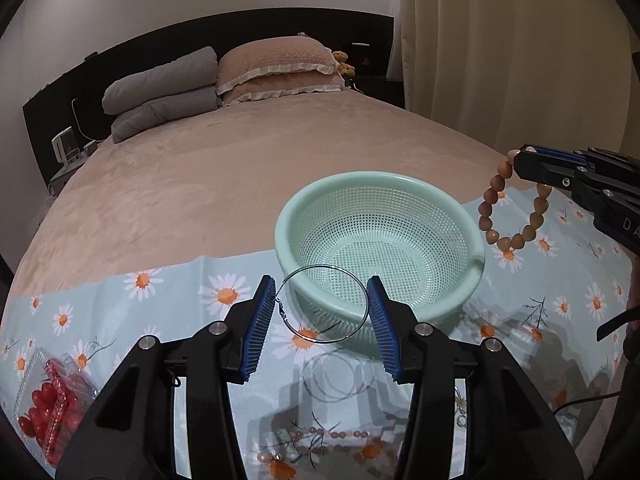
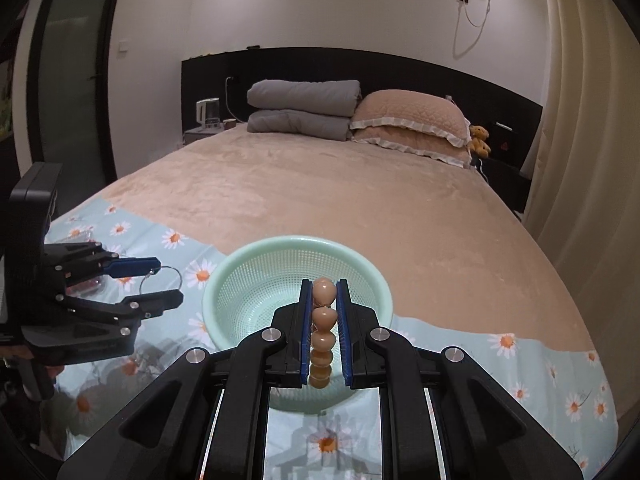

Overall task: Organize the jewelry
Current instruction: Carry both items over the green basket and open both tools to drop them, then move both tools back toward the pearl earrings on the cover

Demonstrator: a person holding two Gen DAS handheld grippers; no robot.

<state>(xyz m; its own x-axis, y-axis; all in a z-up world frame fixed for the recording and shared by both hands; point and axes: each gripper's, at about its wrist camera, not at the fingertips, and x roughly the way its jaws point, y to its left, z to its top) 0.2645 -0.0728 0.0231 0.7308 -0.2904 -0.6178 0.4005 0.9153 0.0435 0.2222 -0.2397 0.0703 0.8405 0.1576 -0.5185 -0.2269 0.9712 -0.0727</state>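
A mint green basket (image 1: 380, 240) stands on a daisy-print cloth (image 1: 224, 292) on the bed; it also shows in the right wrist view (image 2: 280, 276). My left gripper (image 1: 322, 306) has its jaws spread wide, with a thin silver hoop (image 1: 324, 305) spanning between the blue pads, held above the cloth at the basket's near rim. My right gripper (image 2: 324, 304) is shut on a brown bead bracelet (image 2: 323, 336), which hangs in a loop right of the basket in the left wrist view (image 1: 514, 210).
A pink bead necklace (image 1: 320, 440) and small rings (image 1: 460, 408) lie on the cloth under the left gripper. A clear box of red items (image 1: 48, 404) sits at the left. Pillows (image 1: 276, 68) and folded grey bedding (image 1: 160, 92) lie at the far end.
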